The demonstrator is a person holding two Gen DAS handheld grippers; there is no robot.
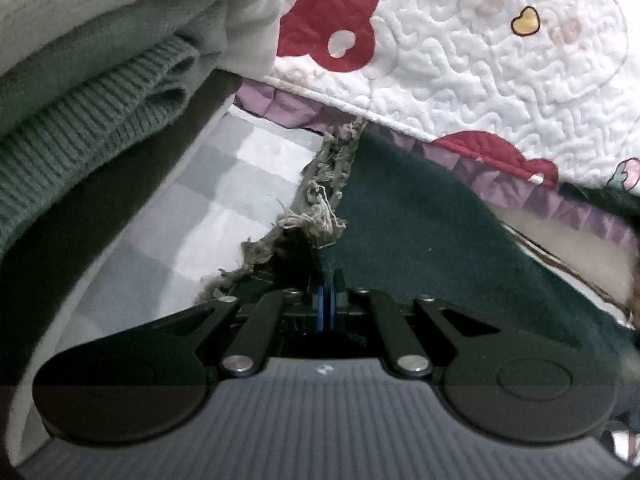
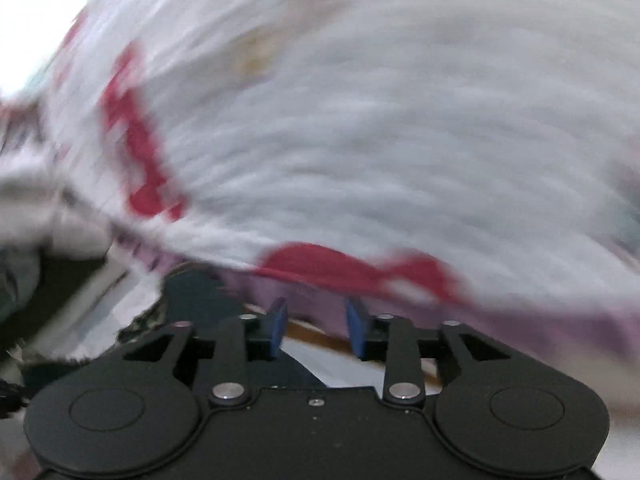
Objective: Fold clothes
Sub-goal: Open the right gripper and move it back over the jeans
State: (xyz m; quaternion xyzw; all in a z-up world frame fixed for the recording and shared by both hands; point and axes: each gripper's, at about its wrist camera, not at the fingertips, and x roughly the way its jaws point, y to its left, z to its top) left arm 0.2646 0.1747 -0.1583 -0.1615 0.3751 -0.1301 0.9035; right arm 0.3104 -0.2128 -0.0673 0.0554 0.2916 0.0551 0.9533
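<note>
Left hand-held gripper (image 1: 325, 300) clamped on frayed dark green garment (image 1: 420, 220).

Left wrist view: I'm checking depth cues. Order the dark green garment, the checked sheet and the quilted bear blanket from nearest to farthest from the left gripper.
1. Dark green garment, its frayed edge pinched in the jaws of the left gripper.
2. Checked sheet, just beyond, to the left.
3. Quilted bear blanket, farthest, across the top right.

Blur and cut-offs

Motion smeared the right wrist view's white quilt (image 2: 360, 120) beyond reading; the stacked knitwear (image 1: 80, 128) ran off the left wrist view's left edge.
</note>
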